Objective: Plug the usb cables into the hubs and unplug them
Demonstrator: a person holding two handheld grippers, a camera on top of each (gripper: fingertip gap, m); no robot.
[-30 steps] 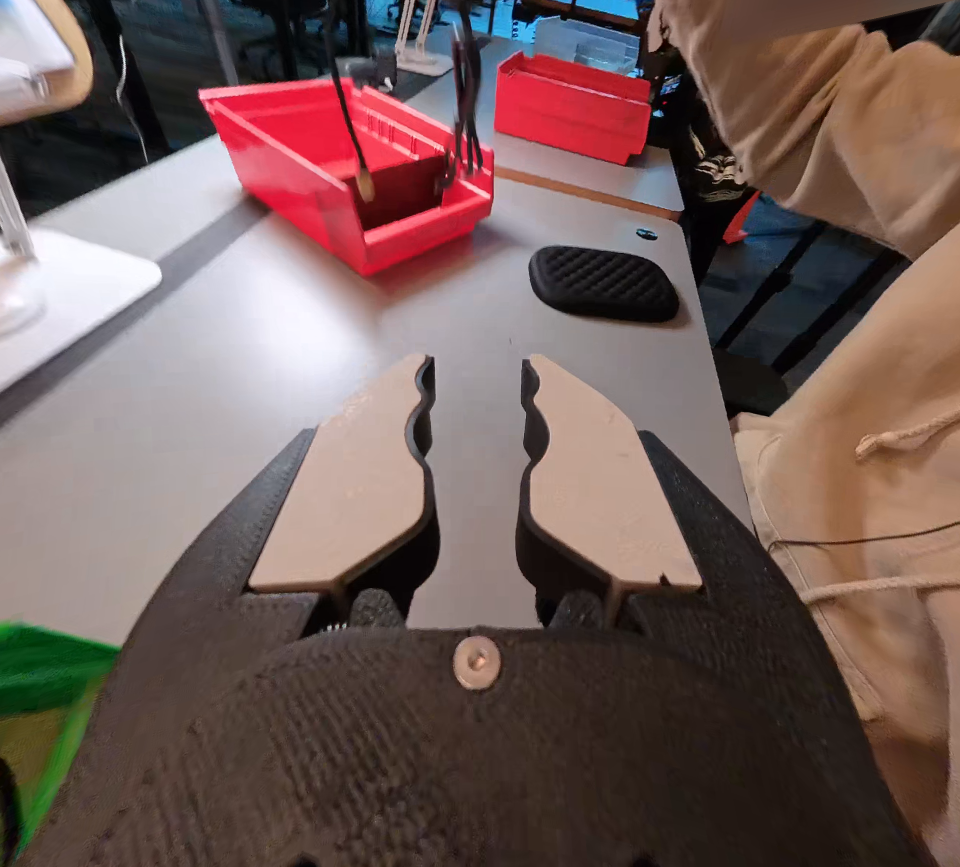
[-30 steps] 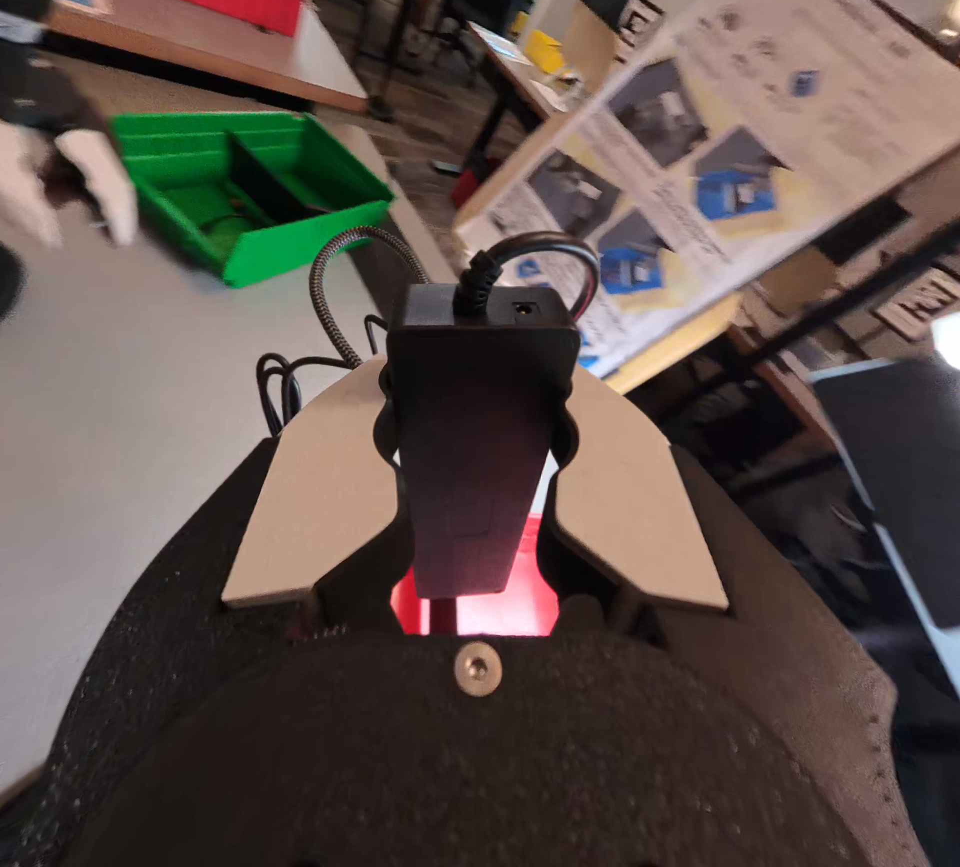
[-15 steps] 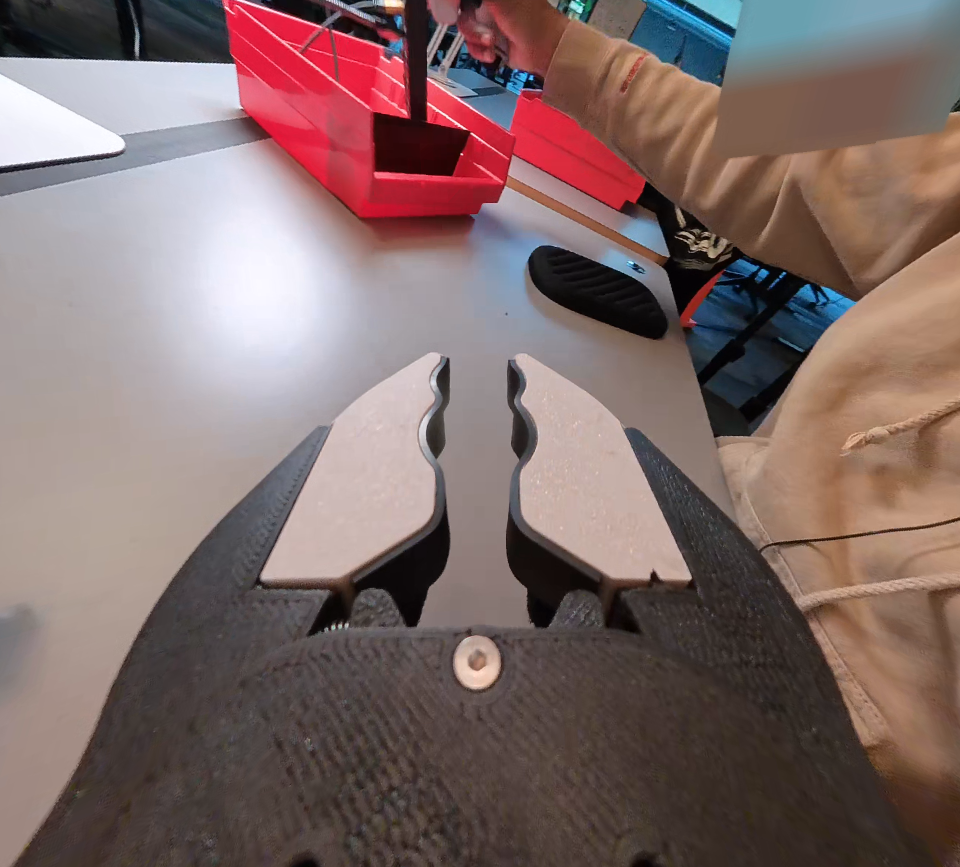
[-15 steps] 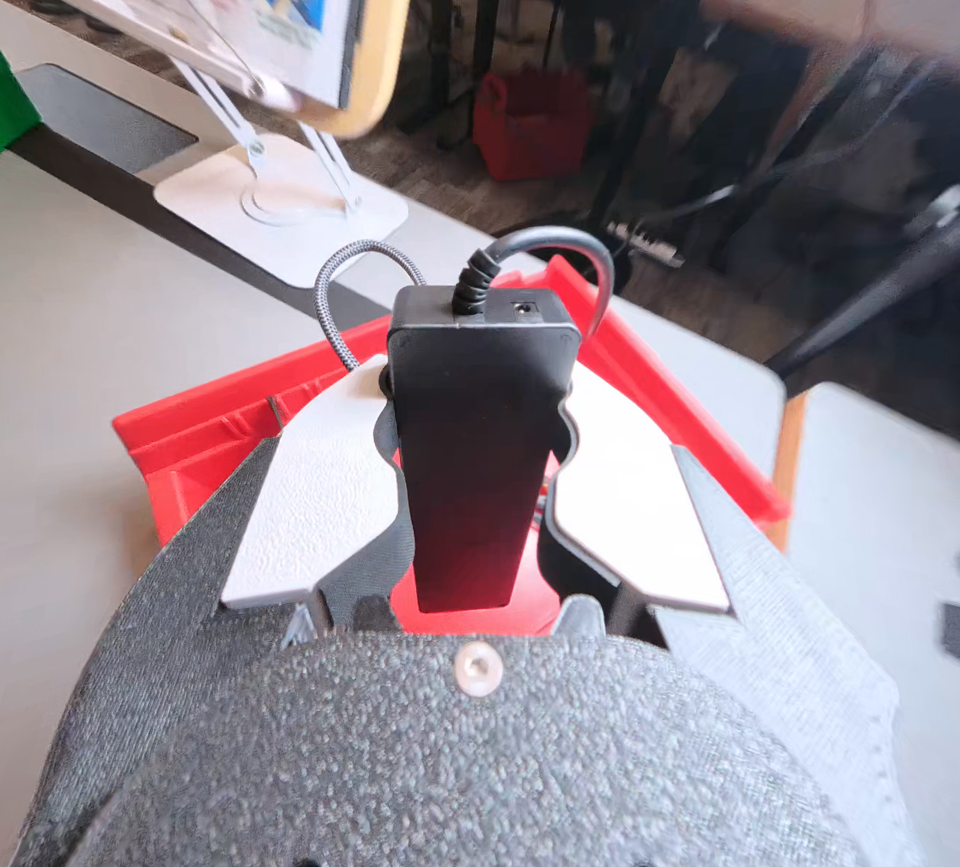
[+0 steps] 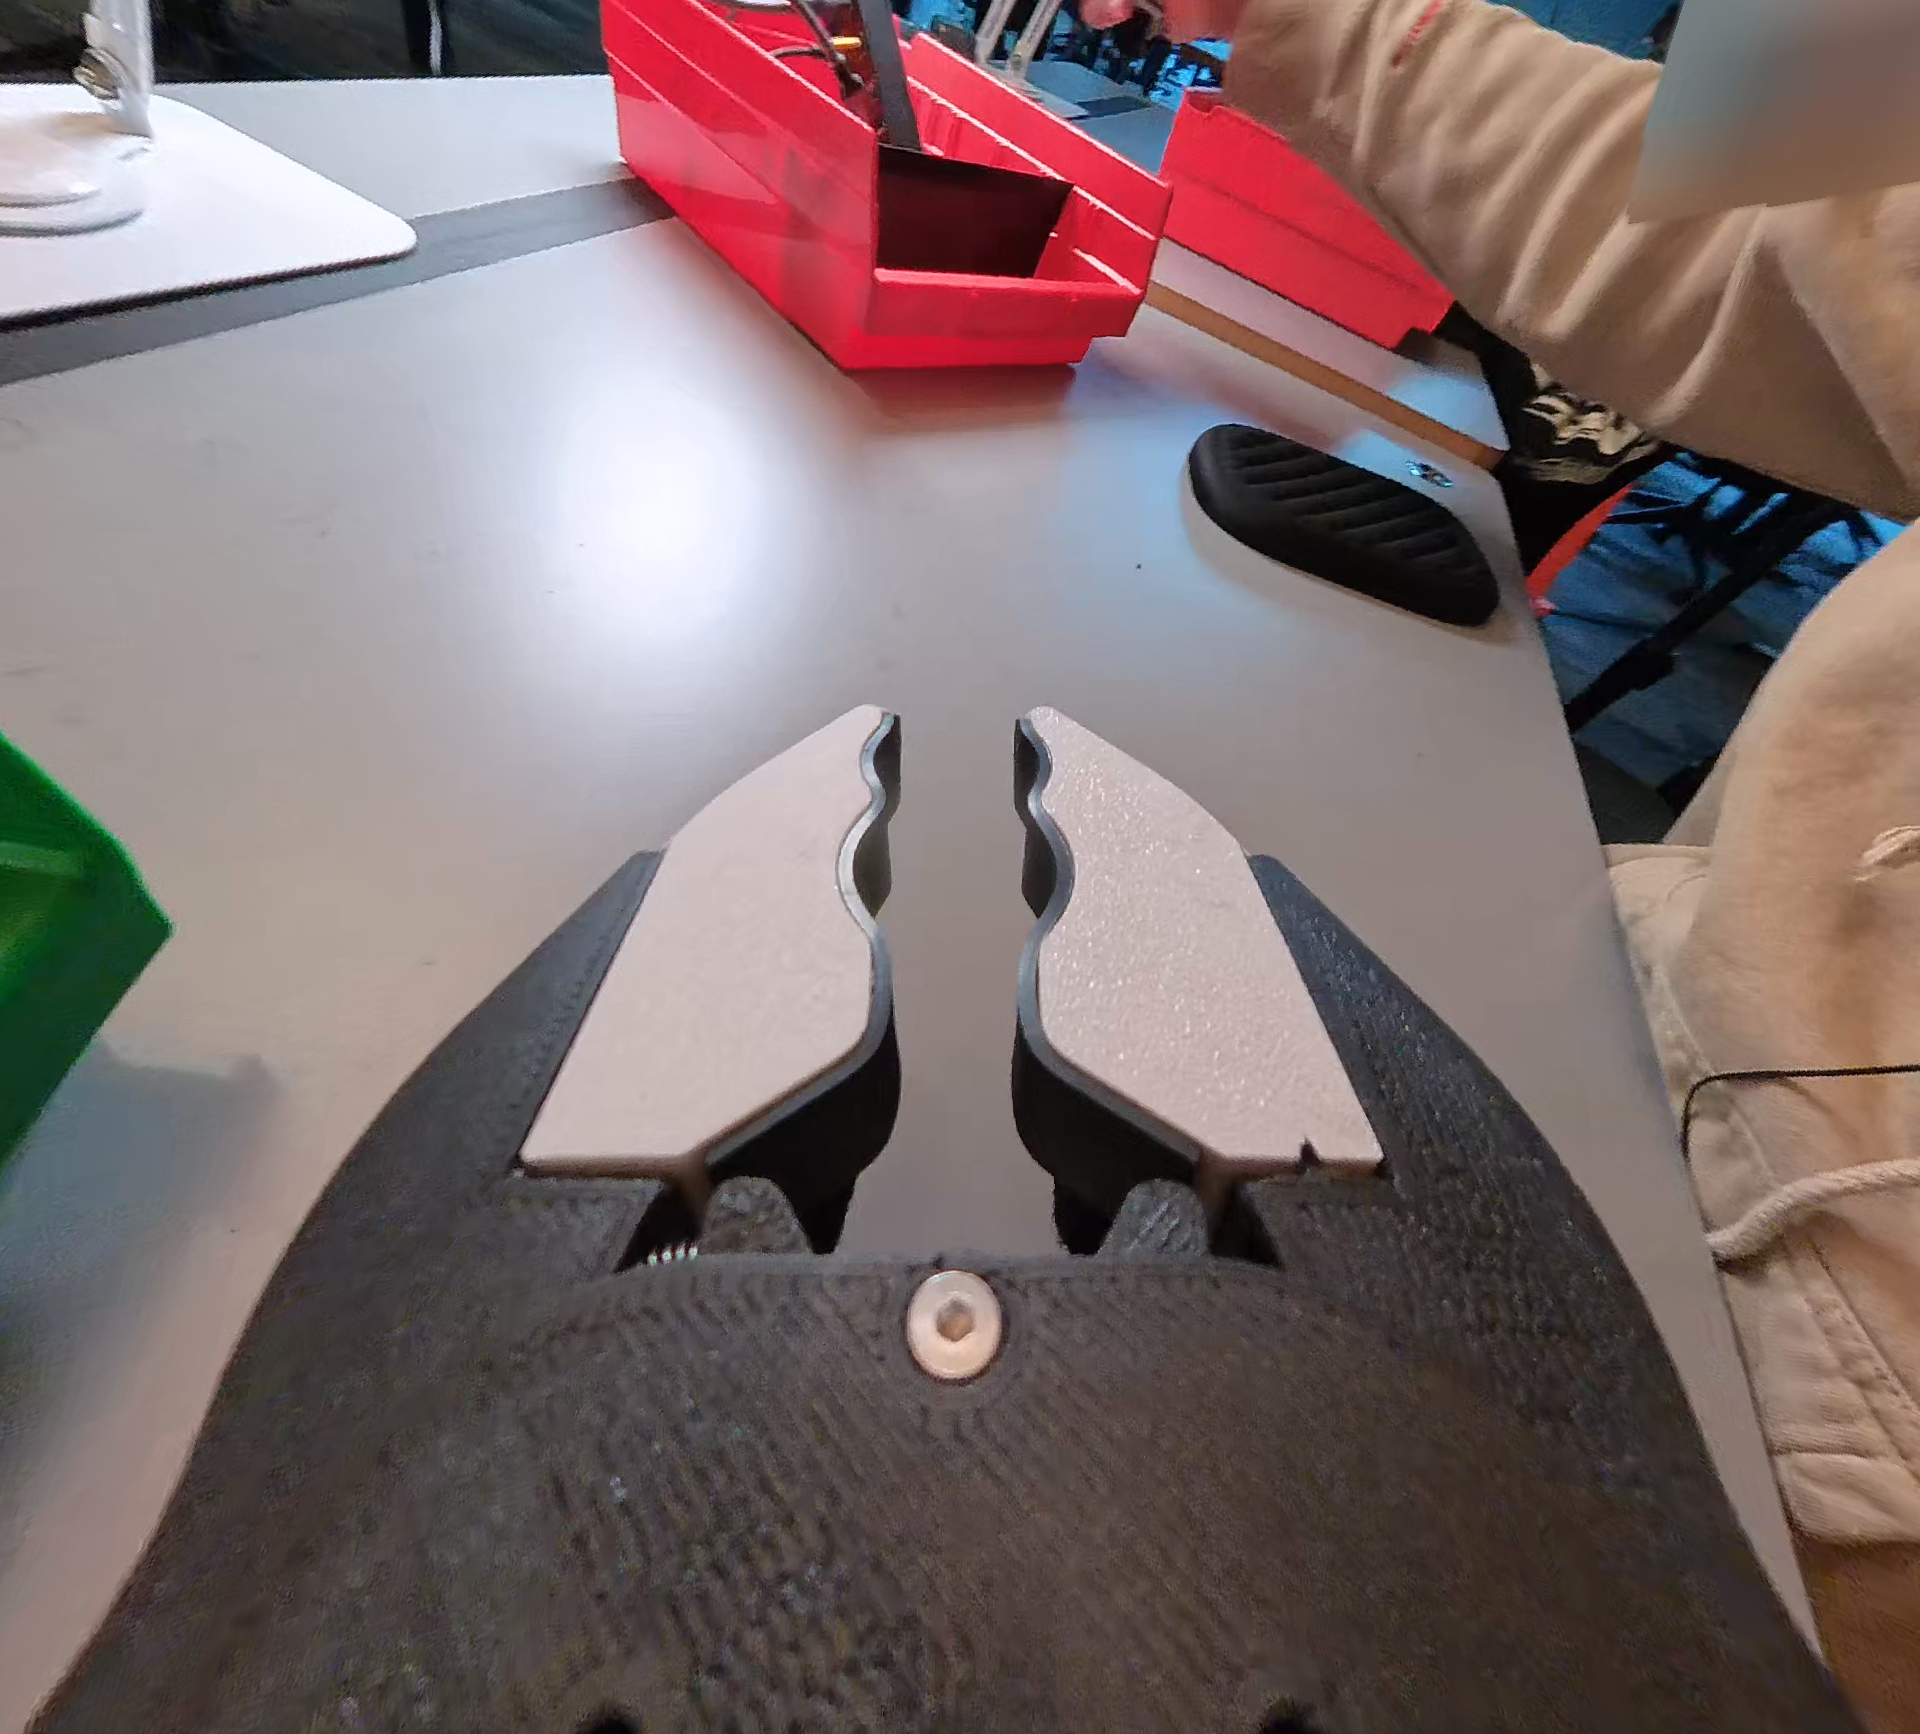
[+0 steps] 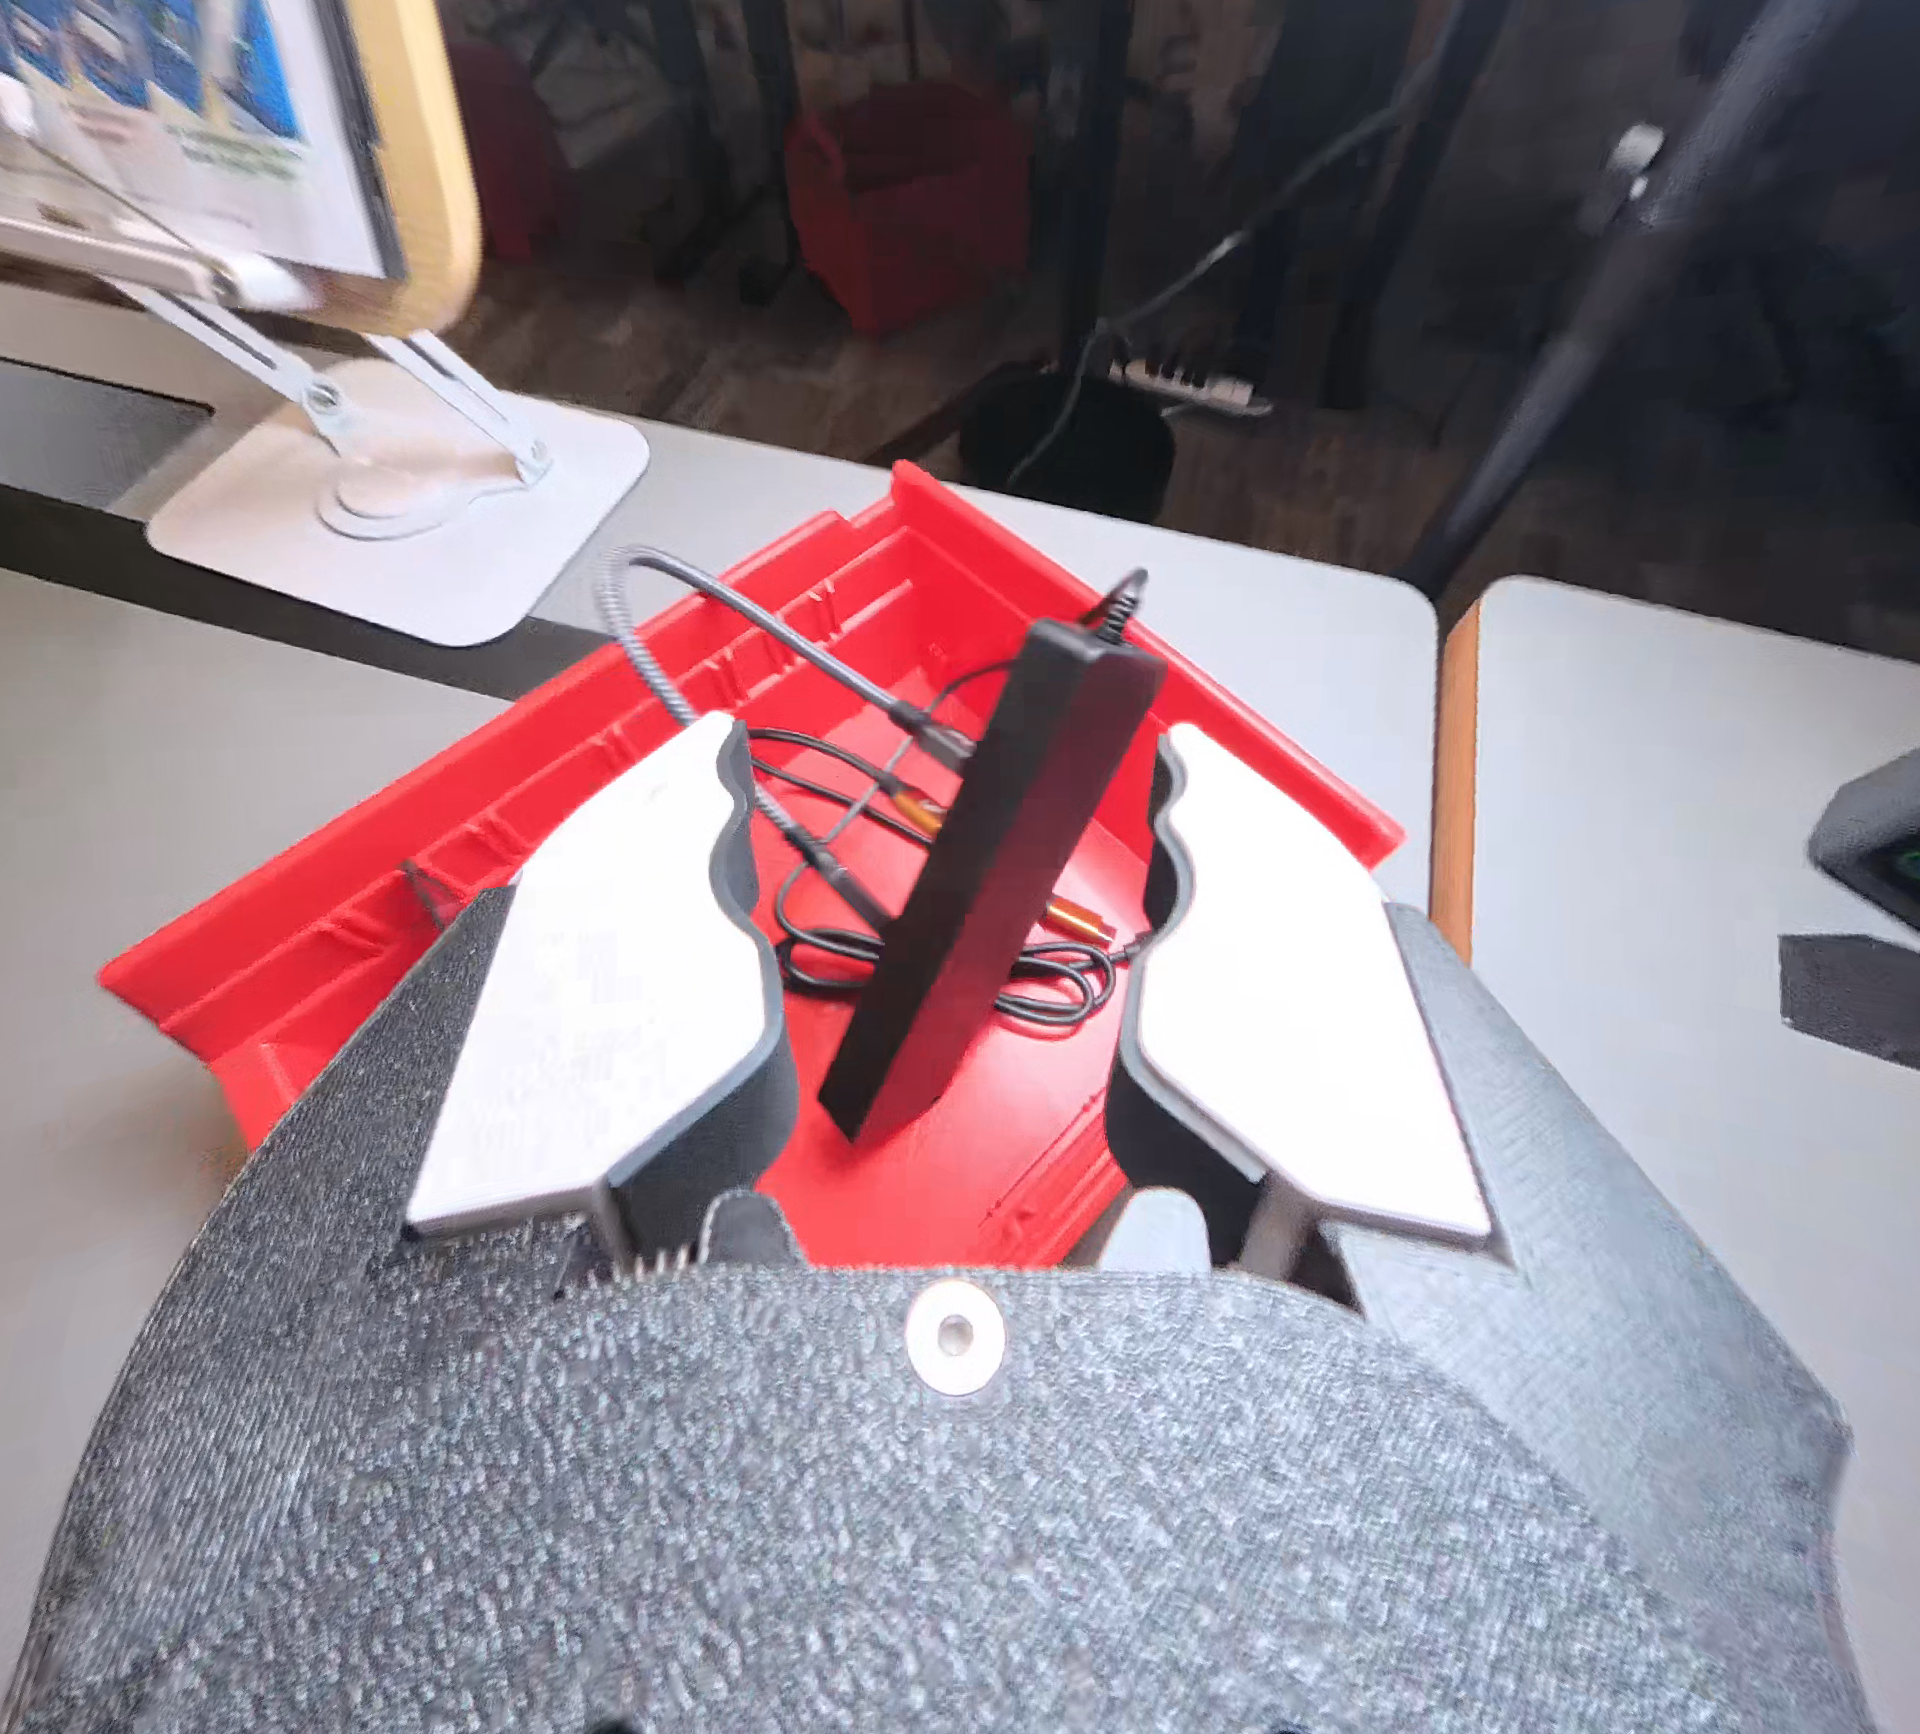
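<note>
The black USB hub (image 6: 997, 863) stands tilted inside the red bin (image 6: 416, 895), one end on the bin floor. A braided grey cable (image 6: 665, 572) is plugged into its side, and thin black cables (image 6: 1039, 998) with gold plugs lie under it. My right gripper (image 6: 948, 734) hovers over the bin, open, its fingers on either side of the hub without touching it. In the left wrist view the hub (image 5: 878, 22) leans in the same bin (image 5: 748, 157) under the person's hand. My left gripper (image 5: 956, 728) is empty, with a narrow gap between its fingers, low over the grey table.
A second red bin (image 5: 1288, 230) stands behind the first. A black ribbed pad (image 5: 1340, 521) lies near the table's right edge. A green bin (image 5: 52, 946) is at the left. A white stand base (image 6: 416, 489) holds a board (image 6: 208, 74). A person's beige sleeve (image 5: 1558, 178) crosses the right.
My right gripper has opened and let go of the hub, which now leans in the red bin. The left gripper shifted a little and the green bin came into view.
</note>
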